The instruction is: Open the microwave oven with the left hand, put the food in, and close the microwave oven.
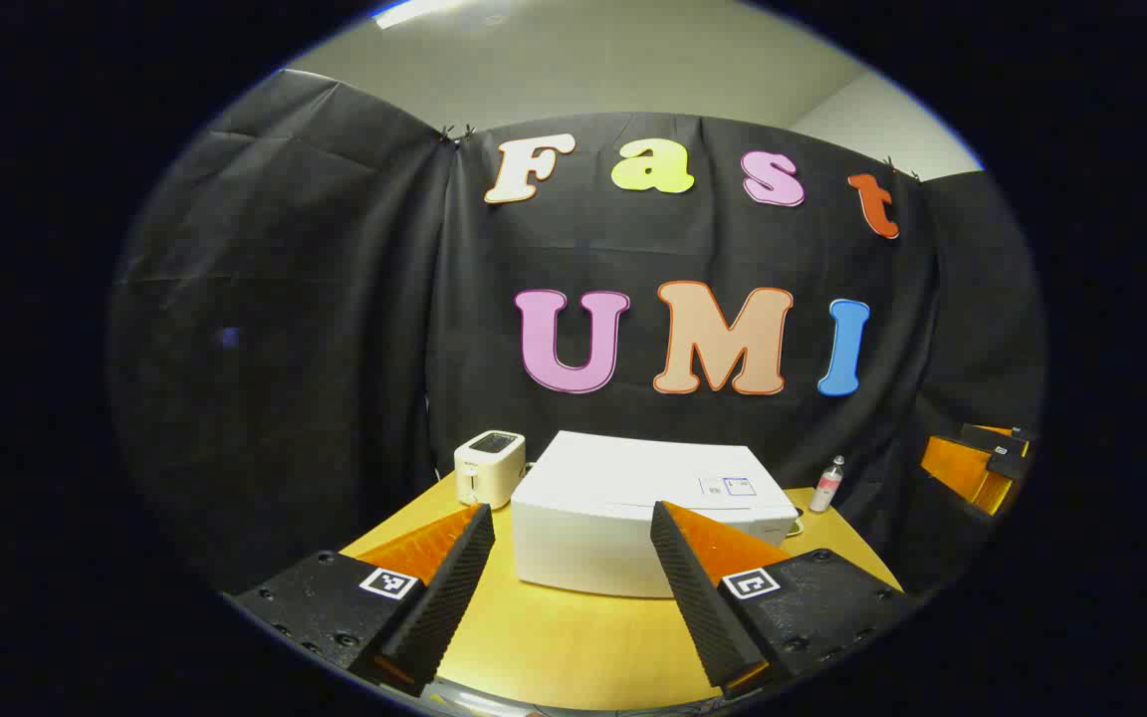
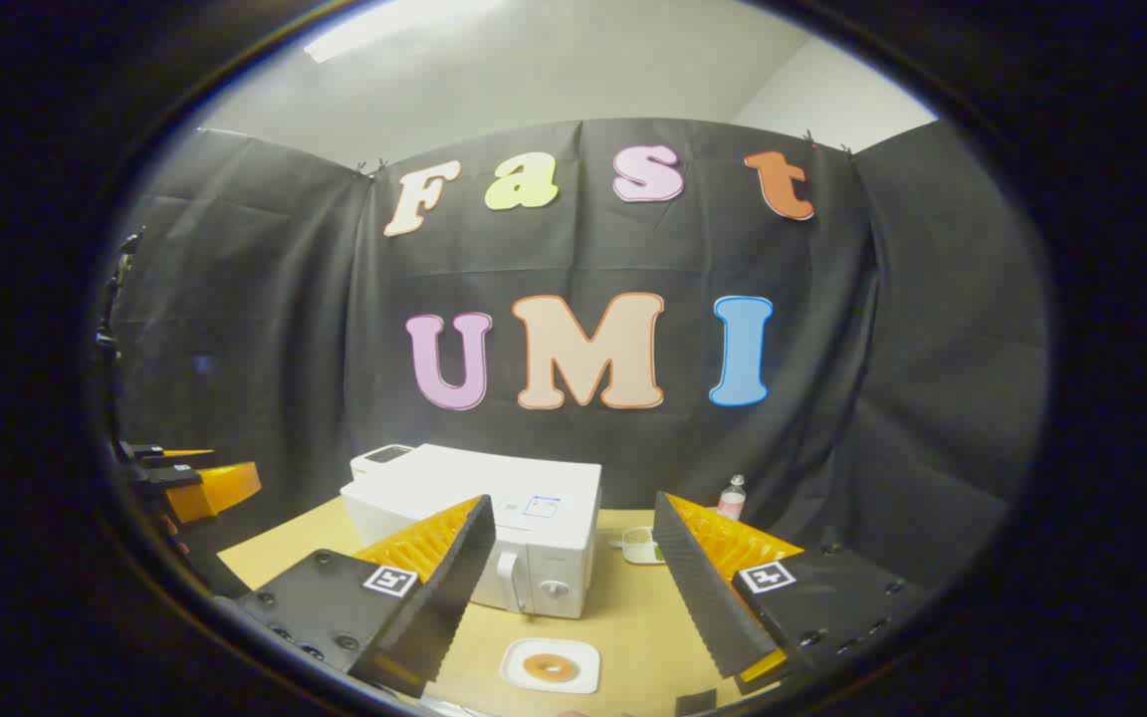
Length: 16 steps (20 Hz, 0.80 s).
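Note:
A white microwave oven [image 1: 633, 518] stands on the wooden table [image 1: 573, 637], door shut; the right gripper view shows it [image 2: 494, 518] with its handle [image 2: 510, 581] and knob on the front. The food, a round brown ring, rests on a white square plate [image 2: 550, 665] in front of the oven. My left gripper [image 1: 573, 583] hovers open over the table short of the oven's side, holding nothing. My right gripper [image 2: 569, 588] is open above the plate, also holding nothing. The other gripper [image 2: 185, 483] shows far left in the right gripper view, and far right [image 1: 977, 463] in the left gripper view.
A white toaster [image 1: 490, 468] stands left of the oven at the table's back. A small bottle [image 1: 825, 485] stands near the back right; the bottle [image 2: 731, 498] is also behind a small white dish [image 2: 641, 545] right of the oven. Black cloth walls surround the table.

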Available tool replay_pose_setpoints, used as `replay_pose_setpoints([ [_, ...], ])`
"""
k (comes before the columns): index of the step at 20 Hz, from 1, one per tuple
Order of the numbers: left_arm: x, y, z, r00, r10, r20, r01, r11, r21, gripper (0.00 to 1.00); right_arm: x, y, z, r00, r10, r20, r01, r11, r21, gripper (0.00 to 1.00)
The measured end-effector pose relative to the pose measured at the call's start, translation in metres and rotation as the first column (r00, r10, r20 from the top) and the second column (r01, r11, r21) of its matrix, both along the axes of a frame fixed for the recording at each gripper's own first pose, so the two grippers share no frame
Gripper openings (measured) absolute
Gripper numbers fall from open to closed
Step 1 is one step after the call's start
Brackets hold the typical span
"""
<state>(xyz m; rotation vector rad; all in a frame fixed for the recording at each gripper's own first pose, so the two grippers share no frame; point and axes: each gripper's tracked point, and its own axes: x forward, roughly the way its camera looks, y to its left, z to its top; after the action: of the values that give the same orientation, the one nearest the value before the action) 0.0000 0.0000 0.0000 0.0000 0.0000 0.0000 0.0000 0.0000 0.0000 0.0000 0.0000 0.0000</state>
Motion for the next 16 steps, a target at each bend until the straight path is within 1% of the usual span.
replay_pose_setpoints([
  [2, 0.011, 0.01, 0.009, 1.0, -0.024, 0.02, 0.024, 1.0, 0.007, 0.92, 0.001, 0.012, -0.002, 0.999, -0.029, -0.013, 0.03, 0.999, 0.016, 0.96],
  [3, 0.017, 0.014, 0.014, 0.999, -0.033, 0.026, 0.033, 0.999, 0.015, 0.95, 0.0, 0.014, -0.003, 0.999, -0.043, -0.021, 0.044, 0.999, 0.021, 0.96],
  [4, 0.022, 0.015, 0.016, 0.999, -0.044, 0.03, 0.043, 0.999, 0.026, 0.95, 0.001, 0.014, -0.003, 0.998, -0.058, -0.03, 0.058, 0.998, 0.025, 0.96],
  [5, 0.026, 0.013, 0.017, 0.998, -0.053, 0.033, 0.052, 0.998, 0.037, 0.92, 0.002, 0.012, -0.005, 0.997, -0.071, -0.038, 0.072, 0.997, 0.028, 1.0],
  [6, 0.03, 0.011, 0.018, 0.997, -0.064, 0.036, 0.063, 0.997, 0.04, 0.95, 0.004, 0.008, -0.005, 0.996, -0.083, -0.045, 0.084, 0.996, 0.03, 1.0],
  [8, 0.037, -0.003, 0.015, 0.995, -0.091, 0.027, 0.091, 0.996, 0.022, 0.95, 0.009, -0.003, -0.009, 0.993, -0.104, -0.064, 0.106, 0.994, 0.026, 1.0],
  [9, 0.041, -0.009, 0.014, 0.995, -0.096, 0.02, 0.096, 0.995, 0.014, 0.95, 0.012, -0.011, -0.01, 0.991, -0.114, -0.073, 0.115, 0.993, 0.02, 0.96],
  [10, 0.046, -0.012, 0.011, 0.995, -0.094, 0.009, 0.094, 0.995, 0.012, 0.92, 0.015, -0.019, -0.012, 0.989, -0.121, -0.081, 0.122, 0.992, 0.012, 0.96],
  [11, 0.049, -0.015, 0.01, 0.996, -0.087, 0.0, 0.087, 0.996, 0.013, 0.95, 0.018, -0.028, -0.014, 0.988, -0.129, -0.09, 0.13, 0.992, 0.004, 0.96],
  [13, 0.054, -0.02, 0.008, 0.997, -0.075, -0.008, 0.075, 0.997, 0.005, 0.95, 0.026, -0.043, -0.018, 0.985, -0.137, -0.104, 0.138, 0.99, 0.001, 0.96],
  [15, 0.059, -0.027, 0.006, 0.997, -0.07, -0.015, 0.07, 0.998, -0.006, 0.95, 0.037, -0.052, -0.023, 0.985, -0.129, -0.116, 0.131, 0.991, 0.014, 0.97],
  [16, 0.062, -0.03, 0.002, 0.998, -0.064, -0.021, 0.064, 0.998, -0.002, 0.95, 0.042, -0.056, -0.025, 0.985, -0.121, -0.12, 0.124, 0.992, 0.021, 1.0],
])
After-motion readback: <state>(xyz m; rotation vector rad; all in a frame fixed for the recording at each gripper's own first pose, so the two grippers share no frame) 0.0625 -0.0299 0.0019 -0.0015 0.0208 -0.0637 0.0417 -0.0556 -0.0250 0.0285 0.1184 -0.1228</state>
